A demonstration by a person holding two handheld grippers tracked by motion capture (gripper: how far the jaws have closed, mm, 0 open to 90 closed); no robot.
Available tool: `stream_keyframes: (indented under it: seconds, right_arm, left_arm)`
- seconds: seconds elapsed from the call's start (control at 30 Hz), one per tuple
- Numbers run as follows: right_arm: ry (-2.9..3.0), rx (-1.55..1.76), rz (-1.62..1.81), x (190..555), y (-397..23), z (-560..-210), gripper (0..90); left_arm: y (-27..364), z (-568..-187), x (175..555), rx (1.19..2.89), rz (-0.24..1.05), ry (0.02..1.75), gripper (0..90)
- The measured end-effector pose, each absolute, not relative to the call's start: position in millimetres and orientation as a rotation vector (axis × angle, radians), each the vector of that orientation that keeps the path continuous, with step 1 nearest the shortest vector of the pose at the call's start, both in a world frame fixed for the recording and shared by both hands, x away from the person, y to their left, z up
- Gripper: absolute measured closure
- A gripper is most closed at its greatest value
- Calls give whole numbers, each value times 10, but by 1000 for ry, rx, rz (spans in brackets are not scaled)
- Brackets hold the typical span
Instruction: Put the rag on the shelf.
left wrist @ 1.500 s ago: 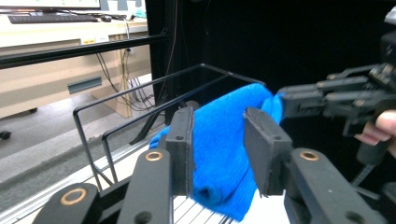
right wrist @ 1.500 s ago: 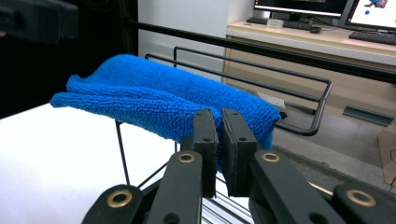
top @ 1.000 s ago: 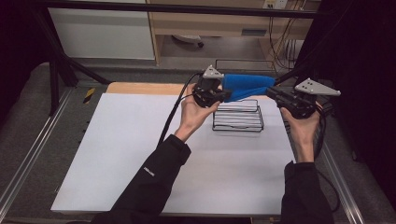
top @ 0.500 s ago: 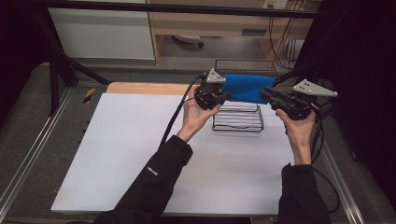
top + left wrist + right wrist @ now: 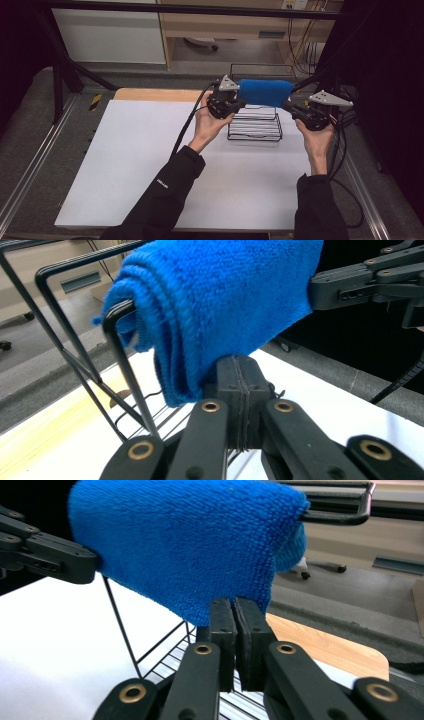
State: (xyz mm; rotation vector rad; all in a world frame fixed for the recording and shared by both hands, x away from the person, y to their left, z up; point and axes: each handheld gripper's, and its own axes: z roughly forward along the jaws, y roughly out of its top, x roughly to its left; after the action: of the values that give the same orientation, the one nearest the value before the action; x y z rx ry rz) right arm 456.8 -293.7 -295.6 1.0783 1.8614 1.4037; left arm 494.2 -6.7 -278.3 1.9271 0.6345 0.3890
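My L claw (image 5: 239, 390) and R claw (image 5: 235, 625) each clamp an end of blue towel (image 5: 265, 92), above wire rack (image 5: 255, 125).

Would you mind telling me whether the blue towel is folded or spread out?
Folded: the blue towel shows stacked layers along its edge, pinched between both grippers.

No legible text; small white mark on sleeve (image 5: 162, 183), unreadable.

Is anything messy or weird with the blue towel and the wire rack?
Nothing looks broken or spilled. The blue towel is folded and held up between the left gripper and the right gripper, each shut on one end, above the black wire rack, which stands upright on the white table.
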Motion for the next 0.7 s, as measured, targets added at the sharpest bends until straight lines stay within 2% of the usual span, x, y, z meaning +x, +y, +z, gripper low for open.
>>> stream_keyframes:
  seconds: [0.2,0.43,0.7]
  right_arm:
    - [1878,1048,1453,4421,-2909,-2893,753]
    - [1909,1091,1479,4246,-2810,-2873,490]
    - [1960,1126,1509,4123,-2654,-2949,255]
  left_arm:
    - [77,-2772,4855,1935,400,644,778]
    - [346,-2816,4708,1974,409,670,615]
    - [749,-3013,4530,2012,424,728,404]
